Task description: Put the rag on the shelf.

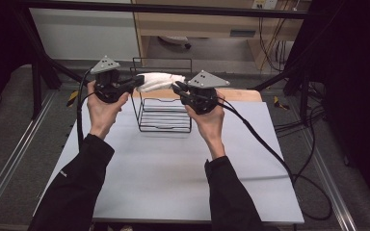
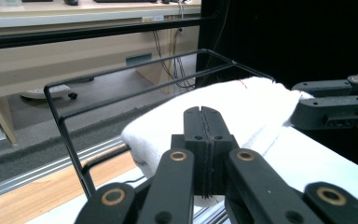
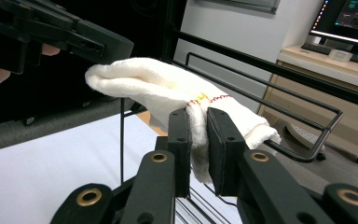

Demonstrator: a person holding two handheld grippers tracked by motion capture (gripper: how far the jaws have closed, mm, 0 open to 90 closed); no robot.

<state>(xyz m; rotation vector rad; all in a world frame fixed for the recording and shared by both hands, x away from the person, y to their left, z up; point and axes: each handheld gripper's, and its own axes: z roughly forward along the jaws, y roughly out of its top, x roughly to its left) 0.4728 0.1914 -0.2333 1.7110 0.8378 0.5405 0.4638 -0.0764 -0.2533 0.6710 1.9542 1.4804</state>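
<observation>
A folded white towel [image 1: 156,81] hangs between my two grippers, just above the top rails of a black wire rack [image 1: 164,115] standing at the far middle of the table. My left gripper [image 1: 137,82] is shut on the towel's left end; in the left gripper view its jaws [image 2: 203,116] press tightly together against the white towel [image 2: 242,107]. My right gripper [image 1: 176,87] is shut on the right end, and the right gripper view shows the towel [image 3: 154,86] pinched between its jaws [image 3: 198,116] near a red stitched mark. The rack's rails [image 3: 270,70] run behind the cloth.
The rack stands on a pale grey tabletop [image 1: 164,168] with a wooden strip [image 1: 241,94] along its far edge. A black cable [image 1: 270,144] trails from the right gripper across the table's right side. Black frame bars [image 1: 173,8] cross overhead at the back.
</observation>
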